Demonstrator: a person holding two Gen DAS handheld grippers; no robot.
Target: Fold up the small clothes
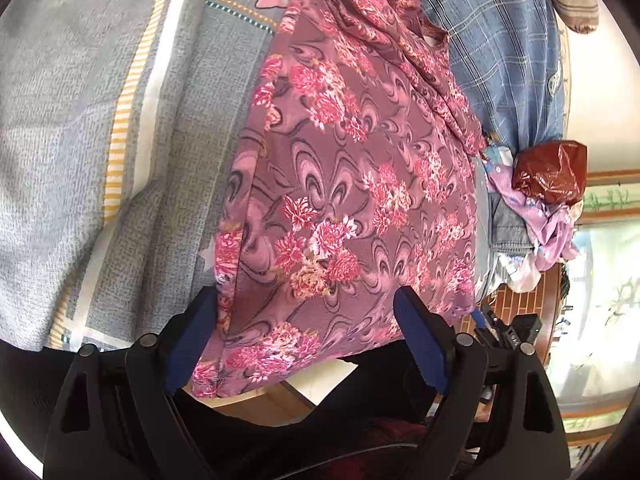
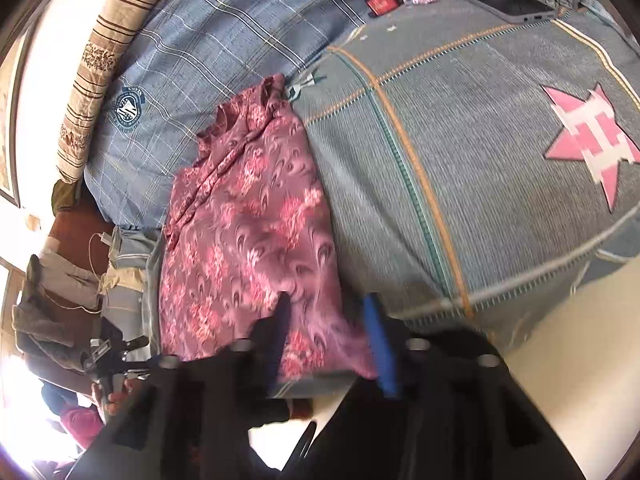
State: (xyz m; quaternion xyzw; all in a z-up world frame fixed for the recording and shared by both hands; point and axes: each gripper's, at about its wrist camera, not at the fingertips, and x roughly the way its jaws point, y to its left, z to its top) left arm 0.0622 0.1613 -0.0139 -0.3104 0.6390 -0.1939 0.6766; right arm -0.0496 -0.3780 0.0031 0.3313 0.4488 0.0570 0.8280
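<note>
A pink floral garment (image 1: pixel 352 184) (image 2: pixel 248 220) lies flat on the bed, and its near hem hangs over the bed's edge. My left gripper (image 1: pixel 308 312) stands open and wide at that hem. The cloth's edge lies between its blue pads (image 1: pixel 420 332), which do not press on it. My right gripper (image 2: pixel 328 320) is at the garment's other near corner. Its jaws stand apart with the cloth corner between them, and neither pad visibly pinches it. The right view is blurred near the fingers.
The bed has a grey cover with a pink star (image 2: pixel 584 140). A blue plaid blanket (image 2: pixel 220 40) and a striped pillow (image 2: pixel 92 64) lie beyond the garment. A heap of clothes (image 1: pixel 532 216) with a red plastic bag (image 1: pixel 552 172) sits beside it. A phone (image 2: pixel 504 4) rests on the cover.
</note>
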